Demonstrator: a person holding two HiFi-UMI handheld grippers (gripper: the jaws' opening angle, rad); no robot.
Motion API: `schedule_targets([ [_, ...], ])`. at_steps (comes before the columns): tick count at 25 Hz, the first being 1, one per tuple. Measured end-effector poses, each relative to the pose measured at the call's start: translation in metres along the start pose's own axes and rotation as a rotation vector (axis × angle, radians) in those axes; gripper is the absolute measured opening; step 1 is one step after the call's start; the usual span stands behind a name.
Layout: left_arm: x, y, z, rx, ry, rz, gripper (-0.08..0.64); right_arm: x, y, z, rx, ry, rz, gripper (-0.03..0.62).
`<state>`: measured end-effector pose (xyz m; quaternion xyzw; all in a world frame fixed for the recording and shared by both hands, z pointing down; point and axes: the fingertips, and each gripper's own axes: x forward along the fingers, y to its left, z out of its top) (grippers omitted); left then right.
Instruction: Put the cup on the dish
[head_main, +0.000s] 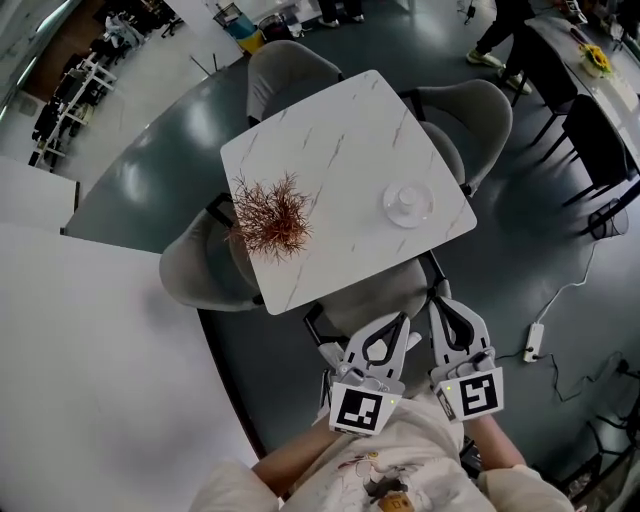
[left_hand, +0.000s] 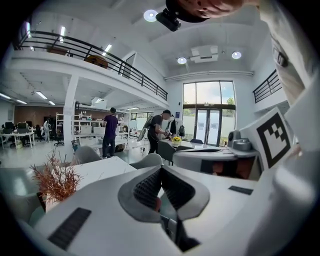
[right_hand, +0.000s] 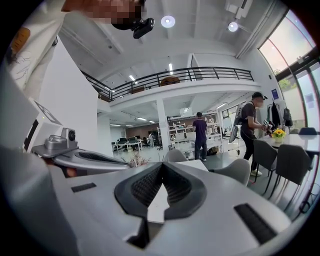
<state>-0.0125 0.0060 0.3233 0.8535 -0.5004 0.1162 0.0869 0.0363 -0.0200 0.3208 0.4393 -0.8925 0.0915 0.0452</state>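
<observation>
— where is the cup in this shot?
— the white cup (head_main: 407, 197) sits on the white dish (head_main: 424, 213), near the right-hand corner of the marble-topped table (head_main: 340, 150). it's too small from where i stand to say which way up it is.
— and the two tools?
— both are held low and close to the person's body, off the near edge of the table and well apart from the cup. the left gripper (head_main: 401, 320) has its jaws pressed together, ribbed black pads meeting at the tip, with nothing between them. the right gripper (head_main: 440, 300) is the same, closed tip to tip and holding nothing. the two hang side by side, pointing toward the table.
— anything else on the tabletop?
— a clump of dried reddish-brown twigs (head_main: 273, 217) near the left edge, well apart from the dish.
— what surrounds it?
— grey chairs (head_main: 290, 70) are tucked in around the table on a dark floor. a white power strip (head_main: 533, 341) lies on that floor off to the right, its cable trailing away.
— and farther back?
— it's an open hall with a railed upper gallery. two people (left_hand: 110, 131) stand beyond the table, one in a purple top, the other in a cap beside a second table that carries yellow flowers (left_hand: 176, 140).
</observation>
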Motion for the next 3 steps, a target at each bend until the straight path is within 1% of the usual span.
schedule_targets([
  [3,-0.0111,-0.0037,-0.0024,-0.044,0.0,0.002,0.005,-0.006,0.0065,0.0016,0.004,0.002,0.001,0.005],
])
